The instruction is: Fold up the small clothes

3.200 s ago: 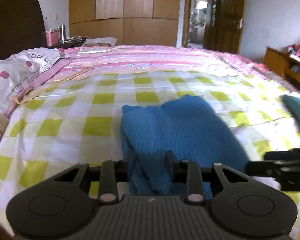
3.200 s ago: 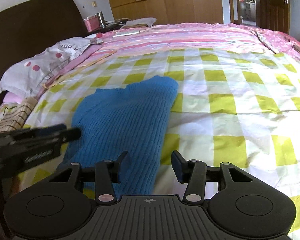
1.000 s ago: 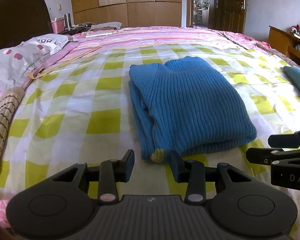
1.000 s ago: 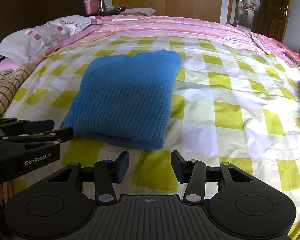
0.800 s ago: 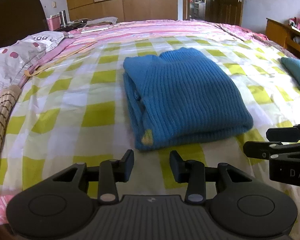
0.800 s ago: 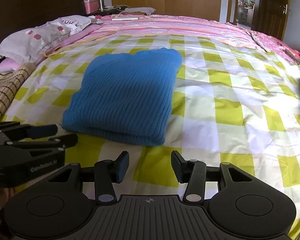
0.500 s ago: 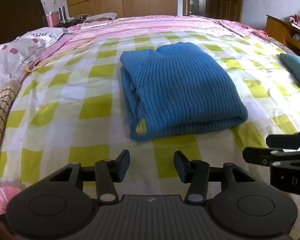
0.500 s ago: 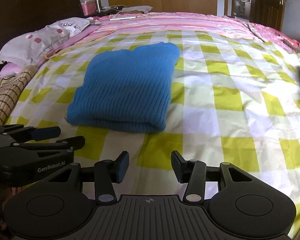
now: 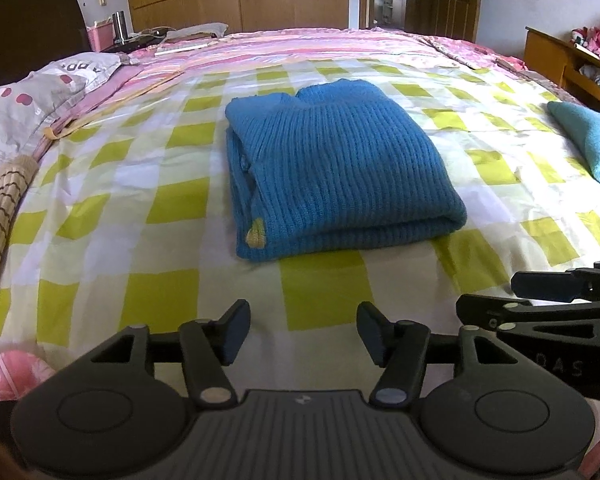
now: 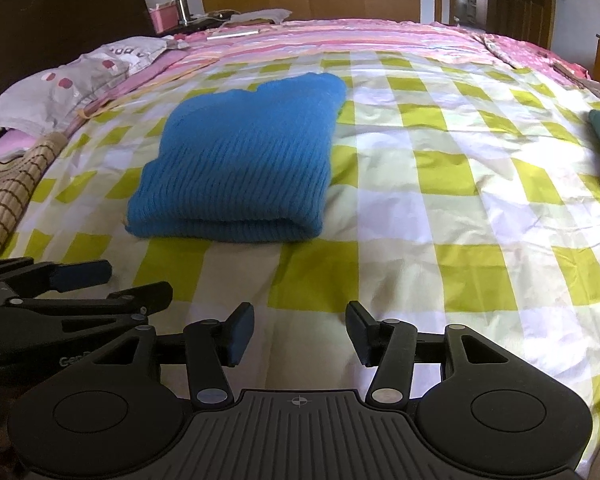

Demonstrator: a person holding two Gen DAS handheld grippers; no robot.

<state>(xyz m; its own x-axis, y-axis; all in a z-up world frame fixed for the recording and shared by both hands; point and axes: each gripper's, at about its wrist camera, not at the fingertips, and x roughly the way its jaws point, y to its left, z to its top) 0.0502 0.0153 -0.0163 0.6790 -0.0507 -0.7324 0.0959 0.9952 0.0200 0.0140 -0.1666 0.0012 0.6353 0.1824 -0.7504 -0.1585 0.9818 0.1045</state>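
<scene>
A blue knitted sweater [image 9: 332,172] lies folded into a neat rectangle on the yellow-and-white checked bed sheet [image 9: 148,184]; it also shows in the right wrist view [image 10: 244,160]. My left gripper [image 9: 303,330] is open and empty, held back from the sweater near the bed's front edge. My right gripper [image 10: 300,330] is open and empty too, beside the left one. The right gripper also shows at the right of the left wrist view [image 9: 540,300], and the left gripper at the left of the right wrist view [image 10: 100,280].
A teal garment [image 9: 588,140] lies at the right edge of the bed. Pillows [image 9: 32,104] and a woven mat [image 9: 0,216] sit on the left. A pink striped cover [image 9: 300,48] lies farther back, before a wardrobe and a door.
Both grippers have let go of the sweater and pulled back toward the front edge of the bed. The sweater stays folded in place. The left jaws have opened a little wider.
</scene>
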